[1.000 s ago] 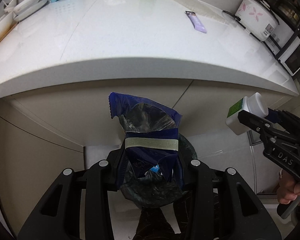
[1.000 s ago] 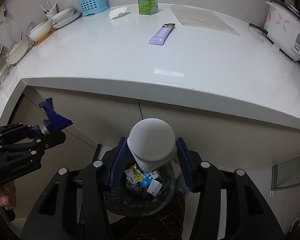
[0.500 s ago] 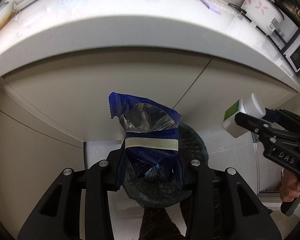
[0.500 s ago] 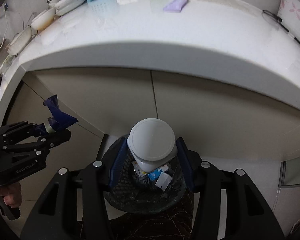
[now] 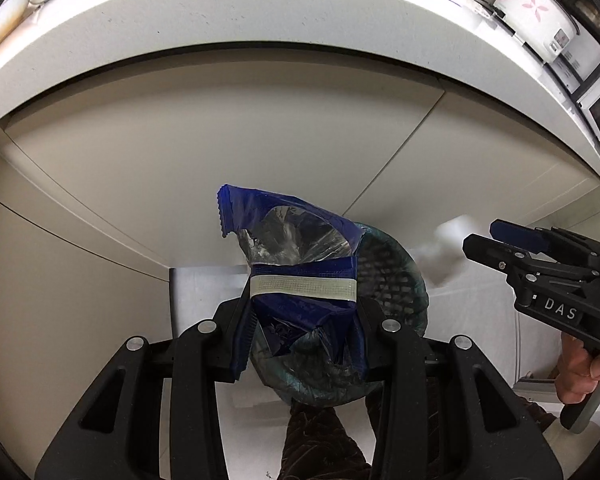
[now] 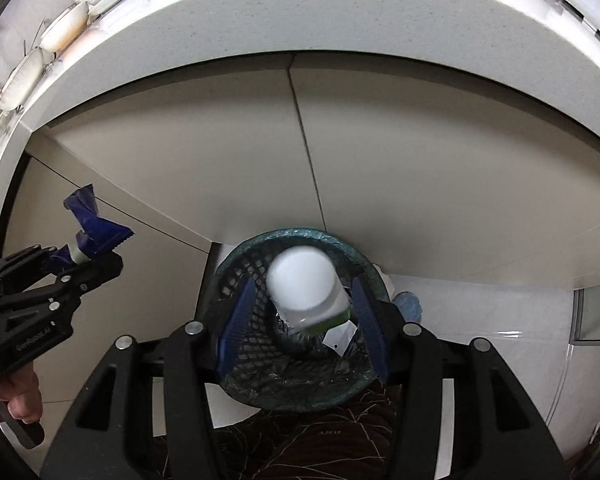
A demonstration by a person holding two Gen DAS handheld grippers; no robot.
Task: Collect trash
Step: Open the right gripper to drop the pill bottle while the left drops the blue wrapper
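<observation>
Dropping step. Our right hand-held gripper (image 6: 300, 312) is opening its jaws over the trash basket (image 6: 236, 344) below the surface's front edge; the white bottle (image 6: 306, 288) sits blurred between them, pads clear, apparently falling in. Left hand-held gripper (image 5: 302, 312) is clamped on the blue wrapper (image 5: 284, 236), above the basket's rim. Next: release it inside the rim. Readable: "DAS", "GenRobot.AI" on the tools.
</observation>
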